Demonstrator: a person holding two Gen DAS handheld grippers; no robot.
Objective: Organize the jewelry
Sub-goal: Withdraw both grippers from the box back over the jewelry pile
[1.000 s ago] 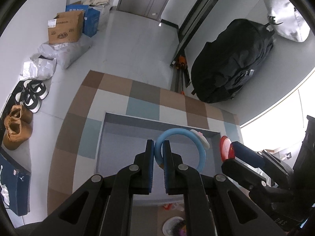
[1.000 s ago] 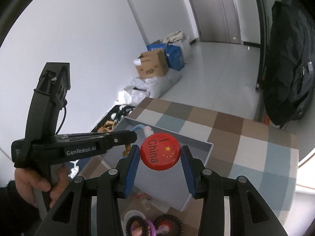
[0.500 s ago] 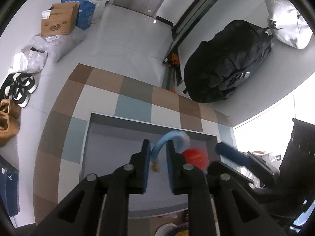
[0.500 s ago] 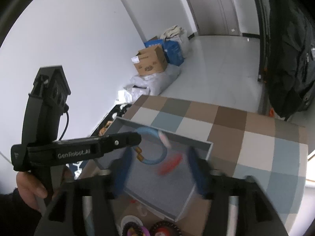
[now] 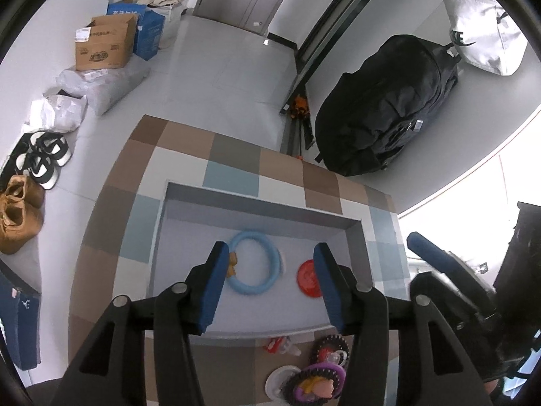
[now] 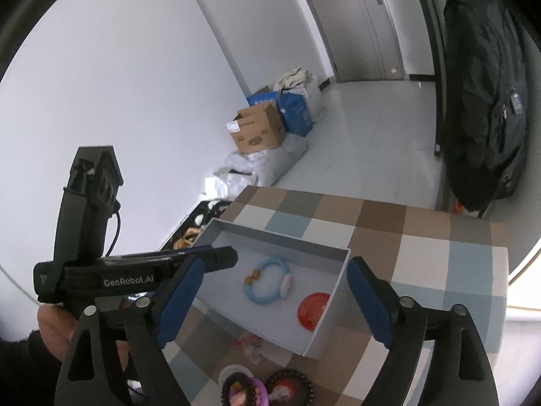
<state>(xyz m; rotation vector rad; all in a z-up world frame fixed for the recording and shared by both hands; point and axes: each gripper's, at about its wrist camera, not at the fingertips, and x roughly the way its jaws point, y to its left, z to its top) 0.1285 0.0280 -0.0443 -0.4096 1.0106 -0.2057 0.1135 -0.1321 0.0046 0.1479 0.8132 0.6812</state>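
A shallow grey box (image 5: 351, 228) sits on a counter (image 5: 233, 155) covered in brown, blue, grey and white squares. Inside the box lie a light blue ring (image 5: 254, 263) with a small brown charm on one side, and just to its right, apart from it, a red round badge (image 5: 309, 277). In the right wrist view the ring (image 6: 268, 279) also shows a white, pink-dotted piece on its far side, and the badge (image 6: 312, 309) lies close to the box wall (image 6: 333, 304).

The left tool (image 5: 270, 286) hangs above the box with its jaws opening; nothing is between the blue pads, and the ring lies on the box floor below them. The right tool (image 6: 270, 302) is released too, its jaws opening wide and empty over the near edge of the box. A hand (image 6: 55, 330) grips the left tool's handle.

On the counter in front of the box lie dark beaded bracelets (image 5: 333, 350), a purple ring (image 5: 319, 380) and a small red and white piece (image 5: 280, 345).
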